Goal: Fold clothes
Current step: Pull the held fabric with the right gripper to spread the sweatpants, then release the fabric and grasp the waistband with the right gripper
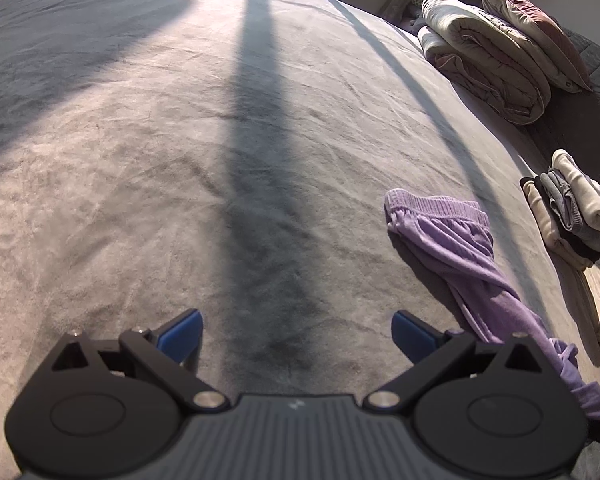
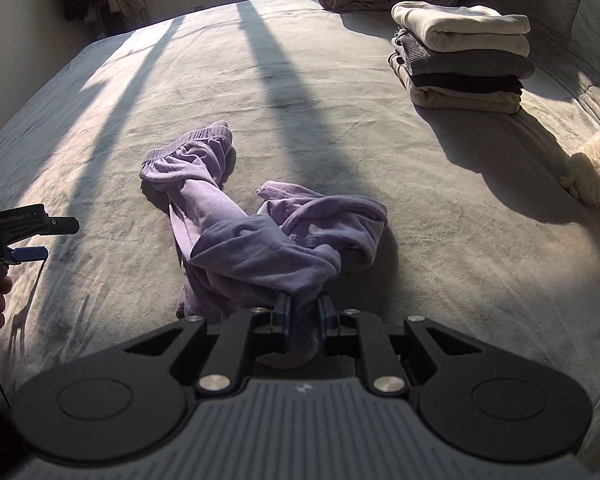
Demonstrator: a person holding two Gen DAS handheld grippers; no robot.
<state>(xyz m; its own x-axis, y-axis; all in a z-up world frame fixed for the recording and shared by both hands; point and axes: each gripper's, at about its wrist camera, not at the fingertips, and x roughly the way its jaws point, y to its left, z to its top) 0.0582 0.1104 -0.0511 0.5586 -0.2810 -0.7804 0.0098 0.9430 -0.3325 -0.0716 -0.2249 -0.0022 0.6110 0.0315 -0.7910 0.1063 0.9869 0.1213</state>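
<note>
Right wrist view: purple pants (image 2: 260,236) lie crumpled on the grey bed (image 2: 440,216), one bunched end clamped between the fingers of the right tool (image 2: 303,314). The left tool (image 1: 297,338) hovers over bare bedding beside them, jaws wide apart and empty. A stack of folded clothes (image 2: 460,60) sits near the headboard, with a folded duvet (image 1: 484,56) beyond it.

plush toy (image 2: 596,172) — cropped at edge
</note>
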